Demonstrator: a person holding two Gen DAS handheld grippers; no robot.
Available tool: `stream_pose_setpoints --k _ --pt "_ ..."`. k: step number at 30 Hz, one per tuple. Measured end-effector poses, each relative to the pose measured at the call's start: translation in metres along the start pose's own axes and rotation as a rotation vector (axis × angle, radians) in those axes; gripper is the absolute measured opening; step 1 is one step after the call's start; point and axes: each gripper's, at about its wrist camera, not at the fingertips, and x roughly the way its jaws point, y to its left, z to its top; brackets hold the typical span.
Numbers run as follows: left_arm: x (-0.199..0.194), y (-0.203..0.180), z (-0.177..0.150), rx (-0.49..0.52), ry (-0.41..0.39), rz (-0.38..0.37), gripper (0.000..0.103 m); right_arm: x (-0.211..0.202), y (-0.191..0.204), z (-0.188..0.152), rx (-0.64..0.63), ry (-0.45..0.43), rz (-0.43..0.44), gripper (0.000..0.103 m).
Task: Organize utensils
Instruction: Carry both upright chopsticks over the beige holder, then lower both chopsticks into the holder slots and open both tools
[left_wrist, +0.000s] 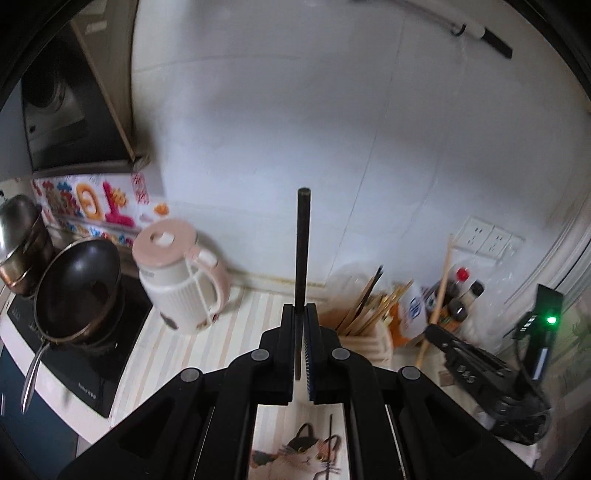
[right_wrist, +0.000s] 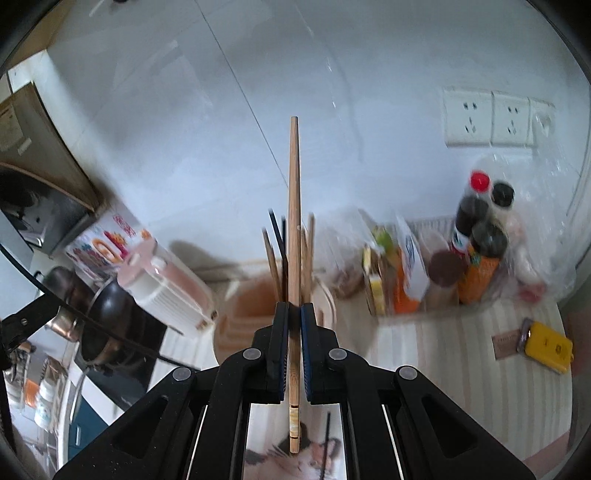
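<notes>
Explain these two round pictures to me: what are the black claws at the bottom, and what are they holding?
Each picture comes from a camera mounted on a hand-held clamp tool, one per hand, looking along its two fingers. The left gripper is shut on a dark chopstick; the right gripper is shut on a wooden chopstick. Beyond them is a kitchen counter with a holder of chopsticks, a pink and white kettle, a dark wok and sauce bottles. A person is sorting utensils.
</notes>
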Motion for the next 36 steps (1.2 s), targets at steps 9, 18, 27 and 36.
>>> stream_pose_setpoints --k 9,18,27,36 --pt "0.019 -0.021 0.035 0.014 -0.006 -0.039 0.002 0.02 -0.001 0.04 0.043 -0.063 0.008 0.007" --pt "0.072 -0.046 0.049 0.034 0.06 -0.049 0.002 0.046 -0.019 0.059 0.143 -0.203 -0.018 0.007" --pt "0.117 -0.049 0.04 0.031 0.151 -0.052 0.002 0.071 -0.028 0.055 0.183 -0.297 -0.029 0.007" --pt "0.141 -0.044 0.033 0.017 0.211 -0.053 0.002 0.09 -0.029 0.044 0.156 -0.275 -0.037 0.007"
